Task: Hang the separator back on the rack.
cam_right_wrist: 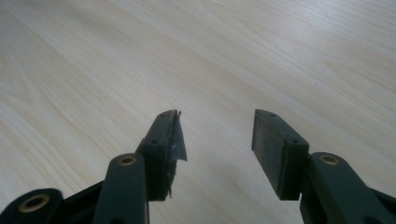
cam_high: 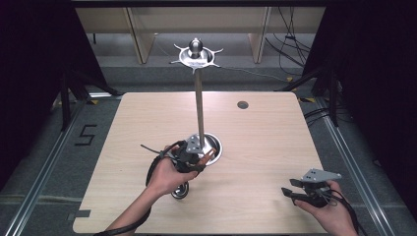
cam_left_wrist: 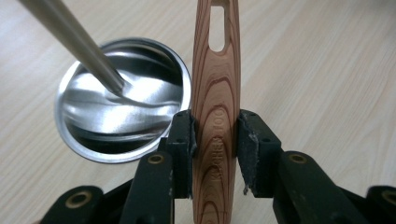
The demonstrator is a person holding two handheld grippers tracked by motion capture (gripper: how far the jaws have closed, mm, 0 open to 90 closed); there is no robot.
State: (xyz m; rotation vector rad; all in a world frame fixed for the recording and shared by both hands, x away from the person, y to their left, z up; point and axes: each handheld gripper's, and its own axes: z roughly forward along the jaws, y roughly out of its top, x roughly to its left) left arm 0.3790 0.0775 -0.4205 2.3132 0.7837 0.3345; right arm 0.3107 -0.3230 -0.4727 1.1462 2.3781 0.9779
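The left gripper [cam_left_wrist: 215, 140] is clamped on a wooden utensil handle [cam_left_wrist: 216, 93] at lower centre, beside the steel stand's round base [cam_left_wrist: 79, 140]; its hand [cam_high: 164, 177] reaches up from the bottom edge. The right gripper [cam_right_wrist: 217, 133], jaws apart, hovers over bare table [cam_right_wrist: 280, 56] at lower right.

The wooden handle [cam_left_wrist: 216, 116] in my left gripper [cam_left_wrist: 215, 140] carries faint lettering, seemingly "KITCHEN TOO", partly hidden. On the floor [cam_high: 59, 147] left of the table, I read a "5" [cam_high: 86, 135].
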